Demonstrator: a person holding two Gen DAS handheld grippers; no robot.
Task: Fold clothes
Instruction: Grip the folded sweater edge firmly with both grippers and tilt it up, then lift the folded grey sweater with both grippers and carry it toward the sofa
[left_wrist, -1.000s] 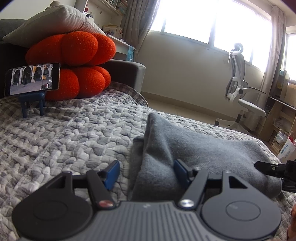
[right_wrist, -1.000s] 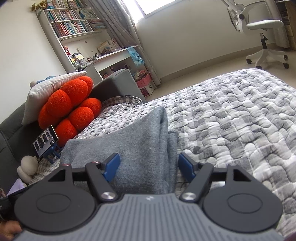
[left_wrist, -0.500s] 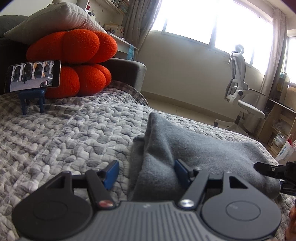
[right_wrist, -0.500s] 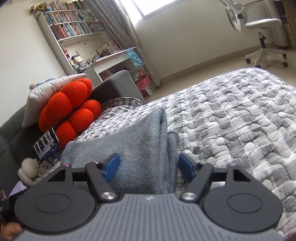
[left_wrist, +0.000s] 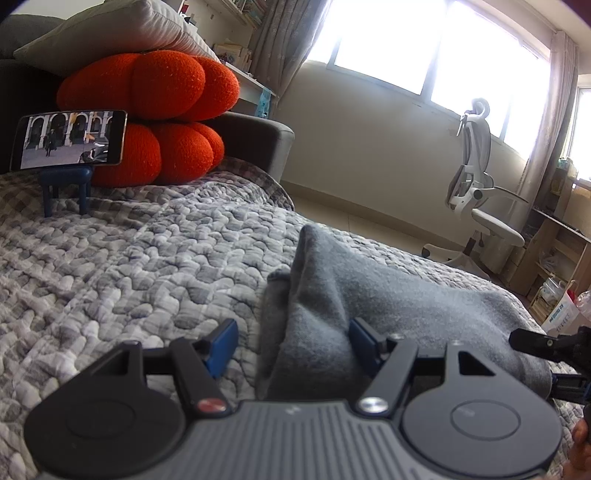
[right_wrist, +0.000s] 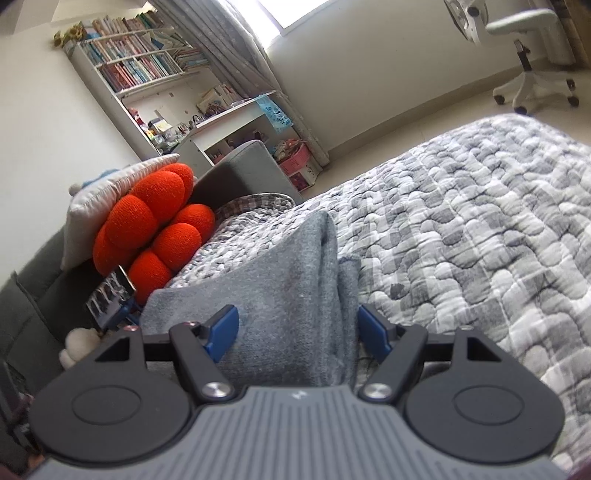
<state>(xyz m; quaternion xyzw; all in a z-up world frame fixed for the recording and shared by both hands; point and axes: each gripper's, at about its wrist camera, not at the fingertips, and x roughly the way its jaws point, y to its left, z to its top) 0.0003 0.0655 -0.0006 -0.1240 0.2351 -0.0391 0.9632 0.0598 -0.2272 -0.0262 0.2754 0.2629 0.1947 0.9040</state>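
Observation:
A grey fleece garment (left_wrist: 388, 306) lies folded in a long band on the quilted grey bedspread (left_wrist: 129, 266). My left gripper (left_wrist: 291, 345) is open over its near end. The left blue pad hangs over the quilt and the right pad rests by the cloth's top. In the right wrist view the same garment (right_wrist: 280, 295) runs away from my right gripper (right_wrist: 297, 332), which is open and straddles the band's other end, its right pad just past the cloth's edge. One of the right gripper's black fingers (left_wrist: 532, 341) shows at the left view's right edge.
An orange lobed cushion (left_wrist: 155, 122) and a pale pillow (left_wrist: 110, 33) lean on a dark sofa arm (left_wrist: 255, 144). A phone (left_wrist: 68, 138) stands on a small blue stand in front of them. A white office chair (left_wrist: 480, 206) and a bookshelf (right_wrist: 140, 70) stand beyond the bed.
The right wrist view has rolled a little, so the room tilts more. The garment and both pairs of jaws stand as before.

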